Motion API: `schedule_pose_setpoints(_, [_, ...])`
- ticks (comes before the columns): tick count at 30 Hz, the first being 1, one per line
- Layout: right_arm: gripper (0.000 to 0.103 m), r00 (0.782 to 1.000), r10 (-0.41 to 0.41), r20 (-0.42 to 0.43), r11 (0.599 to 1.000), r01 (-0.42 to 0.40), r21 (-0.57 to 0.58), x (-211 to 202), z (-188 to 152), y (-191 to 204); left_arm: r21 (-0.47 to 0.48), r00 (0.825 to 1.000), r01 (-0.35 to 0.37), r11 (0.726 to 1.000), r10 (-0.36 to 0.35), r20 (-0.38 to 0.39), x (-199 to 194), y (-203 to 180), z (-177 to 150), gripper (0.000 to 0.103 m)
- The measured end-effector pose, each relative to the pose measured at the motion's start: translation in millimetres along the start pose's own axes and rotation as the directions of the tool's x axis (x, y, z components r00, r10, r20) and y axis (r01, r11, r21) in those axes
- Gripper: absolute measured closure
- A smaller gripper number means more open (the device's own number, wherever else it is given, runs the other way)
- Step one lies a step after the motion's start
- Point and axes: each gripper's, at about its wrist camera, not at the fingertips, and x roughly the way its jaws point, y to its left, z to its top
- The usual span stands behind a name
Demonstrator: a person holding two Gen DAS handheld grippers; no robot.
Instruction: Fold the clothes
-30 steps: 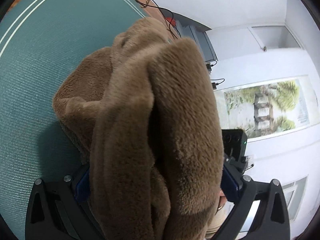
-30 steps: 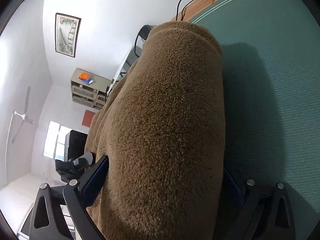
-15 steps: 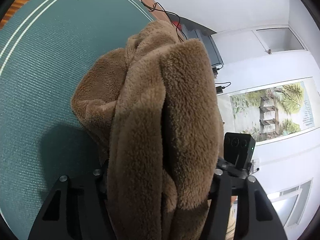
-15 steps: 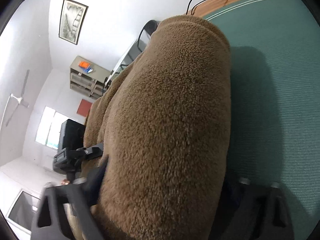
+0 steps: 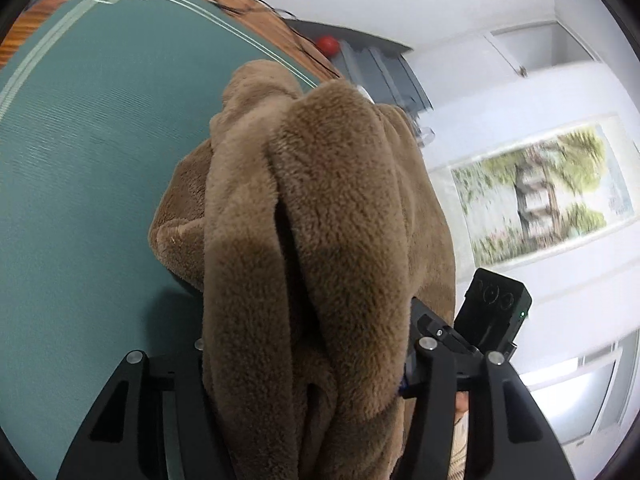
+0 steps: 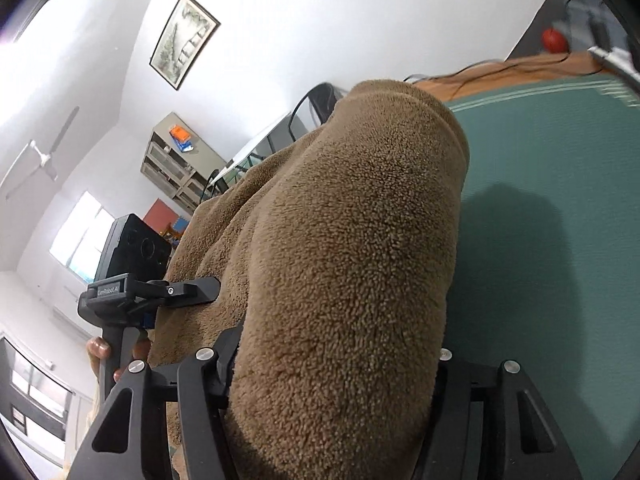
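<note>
Green mat [image 5: 80, 184] with pale border lines covers the wooden table [image 5: 256, 12], largest thing in sight. Brown fleece garment [image 5: 320, 240] bunched in thick folds, lifted above the mat, strung between both grippers; its shadow falls on the mat beneath. Left gripper [image 5: 308, 364]: jaws about half spread and closing, a fat wad of fleece filling the gap, both black fingers pressed into the pile. Right gripper [image 6: 332, 364]: same story, half-width jaws closing on a thick roll of the same garment [image 6: 352, 260], fabric bulging over both fingers. Fingertips buried in fleece in both views. A person's hand [image 6: 108, 356] wraps the left gripper's handle, seen from the right wrist. Small label on that gripper's camera mount [image 6: 110, 290] reads roughly "GenRobot AI", first letters unclear. Framed landscape painting [image 5: 544, 196] on the wall, any writing too blurred to read
</note>
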Motion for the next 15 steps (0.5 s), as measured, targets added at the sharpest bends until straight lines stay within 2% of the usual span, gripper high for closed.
schedule_pose_setpoints(9, [0.041,0.989,-0.092,0.111,0.995,0.088,0.044,-153.0,-50.8,-50.4,0.113,0.992,0.070,0.991,-0.058,-0.109,88.8,-119.4,-56.5,0.043])
schedule_pose_setpoints(12, [0.041,0.978,-0.140,0.153,0.989,0.129,0.075,-205.4,-72.6,-76.2,0.143,0.988,0.085,0.986,-0.065,-0.142,123.7,-149.8,-72.2,0.043])
schedule_pose_setpoints(15, [0.041,0.970,-0.176,0.168,0.981,0.158,0.115,-234.2,-80.6,-97.2,0.151,0.979,0.099,0.984,-0.070,-0.189,162.0,-170.8,-80.3,0.043])
